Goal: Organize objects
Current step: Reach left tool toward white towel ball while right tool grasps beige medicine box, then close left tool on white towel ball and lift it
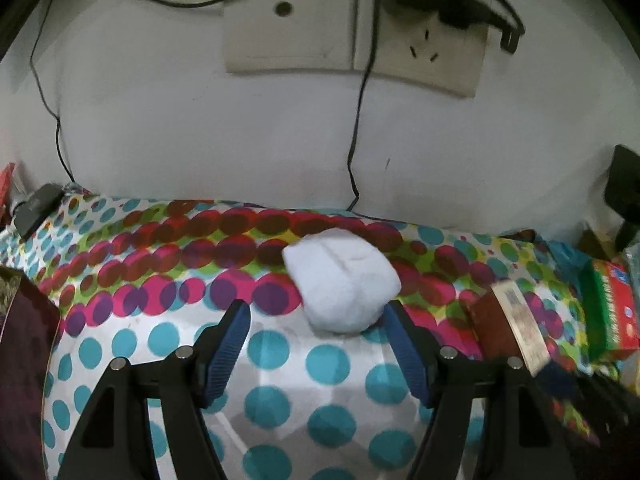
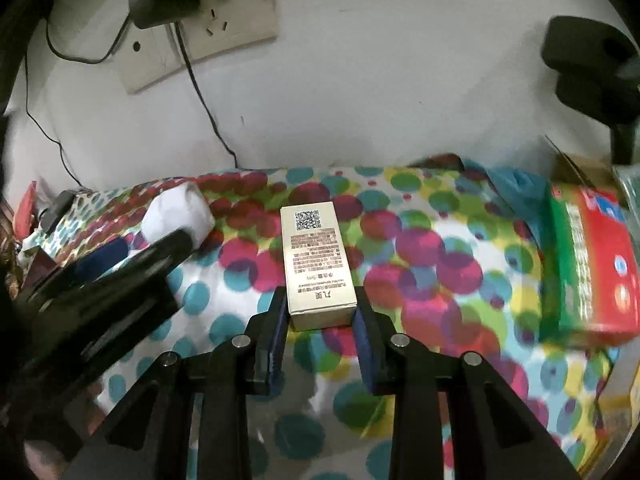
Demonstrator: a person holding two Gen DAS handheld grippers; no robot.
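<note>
On the dotted, multicoloured cloth [image 1: 280, 364], the left gripper [image 1: 316, 316] stands wide, its 2 pads flanking a white balled sock [image 1: 340, 280]. The right gripper [image 2: 322, 308] clamps a small beige printed carton [image 2: 316, 256].

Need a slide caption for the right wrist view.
Right gripper shut on a small printed box lying on the dotted cloth.

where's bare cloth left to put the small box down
Free: the polka-dot cloth between the pale rectangular carton and the red-and-green box; also the teal-dotted patch in front of the white rolled sock. Crowded: the right edge, and the left edge by the black device.
</note>
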